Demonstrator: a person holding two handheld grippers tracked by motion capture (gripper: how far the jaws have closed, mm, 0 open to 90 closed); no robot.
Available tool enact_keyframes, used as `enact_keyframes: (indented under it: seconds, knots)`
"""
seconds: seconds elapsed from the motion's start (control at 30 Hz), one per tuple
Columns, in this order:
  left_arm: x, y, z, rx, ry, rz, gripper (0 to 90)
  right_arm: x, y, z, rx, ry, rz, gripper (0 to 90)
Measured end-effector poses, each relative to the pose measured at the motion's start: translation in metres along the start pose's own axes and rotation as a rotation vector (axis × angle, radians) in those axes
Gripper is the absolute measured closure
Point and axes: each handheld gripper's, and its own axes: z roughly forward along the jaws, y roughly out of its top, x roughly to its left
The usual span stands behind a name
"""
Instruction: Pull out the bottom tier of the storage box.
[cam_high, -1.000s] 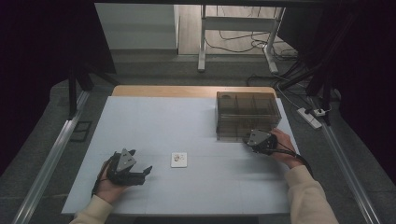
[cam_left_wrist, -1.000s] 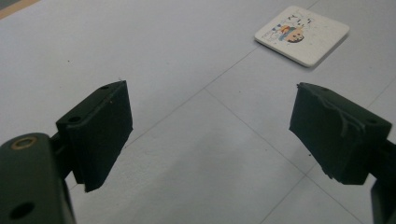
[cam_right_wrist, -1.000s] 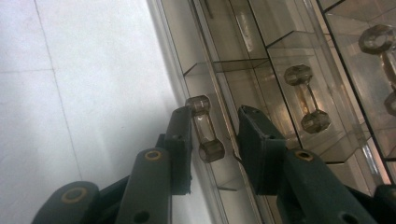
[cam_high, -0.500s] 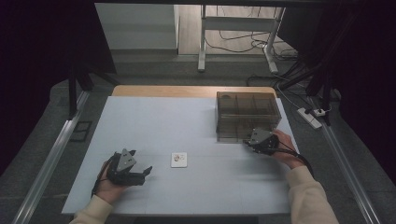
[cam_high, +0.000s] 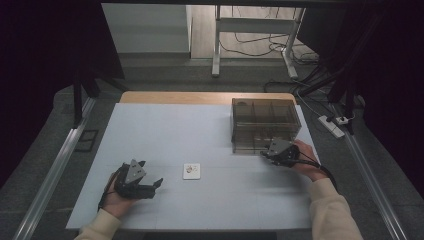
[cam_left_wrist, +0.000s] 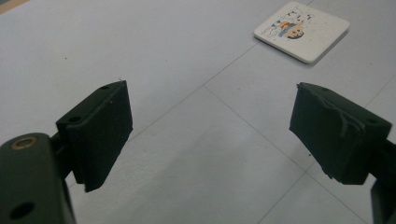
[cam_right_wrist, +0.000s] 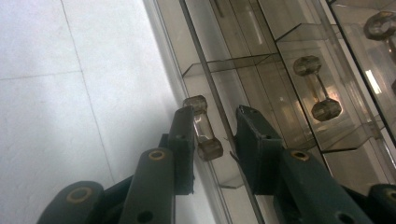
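Right gripper (cam_right_wrist: 212, 135) sits at the front of the smoky transparent plastic drawer box (cam_high: 265, 122) near the table's far right; its jaws bracket a clear dumbbell-shaped drawer handle (cam_right_wrist: 203, 134), grip unconfirmed. Left gripper (cam_left_wrist: 210, 135) rests released, near a white square coaster (cam_left_wrist: 302, 31).

Left gripper (cam_high: 156, 184) rests low on the table surface at near left, held in the left hand (cam_high: 117, 197), jaws standing wide apart with nothing between them. Right gripper (cam_high: 264, 152) is held in the right hand (cam_high: 304, 161), forearm extended forward, jaws partly closed, a narrow gap remaining.
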Motion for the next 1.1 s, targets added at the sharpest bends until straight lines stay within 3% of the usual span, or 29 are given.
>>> enact_keyframes:
  seconds: [1.1]
  knots:
    - [0.0, -0.0001, -0.0005, 0.0, 0.006, 0.0, 13.0, 0.0053, 0.0028, -0.0061, 0.025, 0.046, -0.009, 68.1]
